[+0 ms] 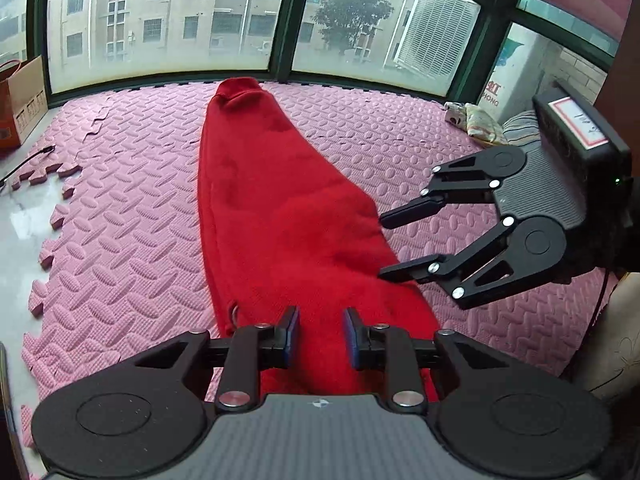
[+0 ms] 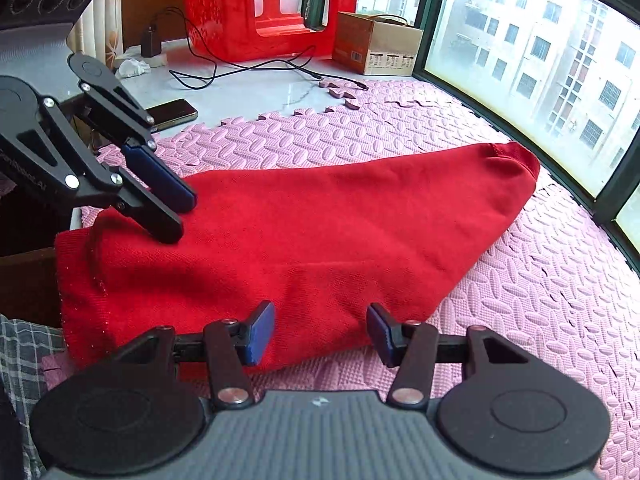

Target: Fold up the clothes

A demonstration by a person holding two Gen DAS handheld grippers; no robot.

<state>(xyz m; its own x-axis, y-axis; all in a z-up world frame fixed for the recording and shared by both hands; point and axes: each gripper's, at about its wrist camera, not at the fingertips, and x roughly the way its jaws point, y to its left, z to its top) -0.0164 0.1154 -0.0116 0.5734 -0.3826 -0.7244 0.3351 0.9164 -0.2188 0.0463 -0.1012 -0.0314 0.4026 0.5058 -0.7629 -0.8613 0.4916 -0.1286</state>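
A long red garment (image 1: 260, 200) lies flat on the pink foam mat (image 1: 120, 240), tapering toward the window. In the right wrist view the red garment (image 2: 320, 232) runs across the mat (image 2: 520, 300), with a drawstring at its left end. My left gripper (image 1: 322, 334) is low over the wide near end, pads a narrow gap apart and no cloth pinched between them. Seen from the right wrist, the left gripper (image 2: 182, 216) has its tips down on the cloth. My right gripper (image 2: 320, 332) stands partly open over the garment's side edge. In the left wrist view the right gripper (image 1: 384, 246) reaches in from the right.
A cardboard box (image 2: 380, 46), a red plastic stool (image 2: 260, 4), a black cable (image 2: 240, 68) and a phone (image 2: 172, 114) sit on the bare pale floor beyond the mat. Windows (image 1: 160, 20) border the far side. Bundled fabric (image 1: 480, 120) lies at the mat's far right corner.
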